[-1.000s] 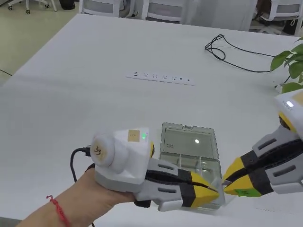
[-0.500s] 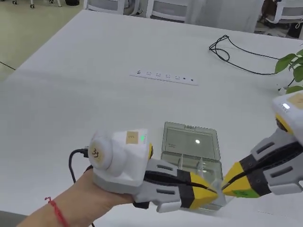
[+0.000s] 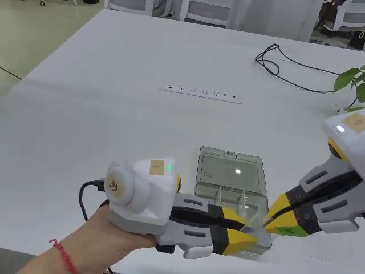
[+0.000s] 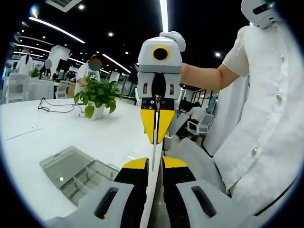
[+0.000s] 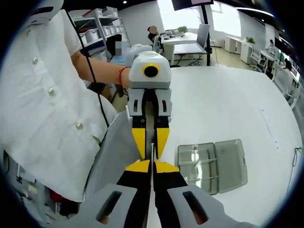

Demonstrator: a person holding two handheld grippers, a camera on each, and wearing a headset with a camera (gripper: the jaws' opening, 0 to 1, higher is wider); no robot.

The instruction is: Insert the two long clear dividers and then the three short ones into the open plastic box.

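Left tongs (image 3: 250,234) and right tongs (image 3: 268,224) meet tip to tip, both clamped on one clear divider (image 4: 153,156), edge-on and faint, above the open box (image 3: 230,171)'s near corner. Beyond the box on the counter (image 3: 85,114): power strip (image 3: 199,92), cable (image 3: 285,65), cropped plant (image 3: 353,83).

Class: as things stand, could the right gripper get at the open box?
Probably yes. The right gripper hangs close by the box, whose lid lies open, with nothing between them. But it and the left gripper are both shut on a clear divider, so it isn't free to grasp.
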